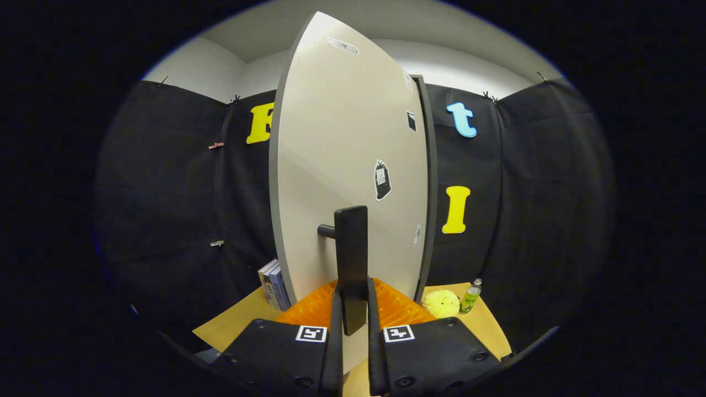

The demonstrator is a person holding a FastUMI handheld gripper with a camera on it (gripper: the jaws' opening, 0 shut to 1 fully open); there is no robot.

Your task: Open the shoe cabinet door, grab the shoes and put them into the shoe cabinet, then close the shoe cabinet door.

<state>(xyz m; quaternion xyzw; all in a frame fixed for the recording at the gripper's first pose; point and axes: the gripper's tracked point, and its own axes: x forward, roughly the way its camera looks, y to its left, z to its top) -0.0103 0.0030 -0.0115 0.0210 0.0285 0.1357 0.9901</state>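
Note:
The shoe cabinet door [342, 165], a tall pale panel with a few stickers, stands straight ahead of me, seen at an angle with its left edge nearest. A dark vertical bar handle [351, 259] juts from it on a short peg. My gripper [353, 309] is shut on the lower end of that handle, one finger on each side. The cabinet's dark frame [429, 182] runs along the door's right edge. No shoes can be seen.
The cabinet stands on a wooden tabletop [237, 320]. A few books [274, 284] lean left of the door's foot. To the right of it lie a yellow plush toy [441, 303] and a small green bottle [470, 296].

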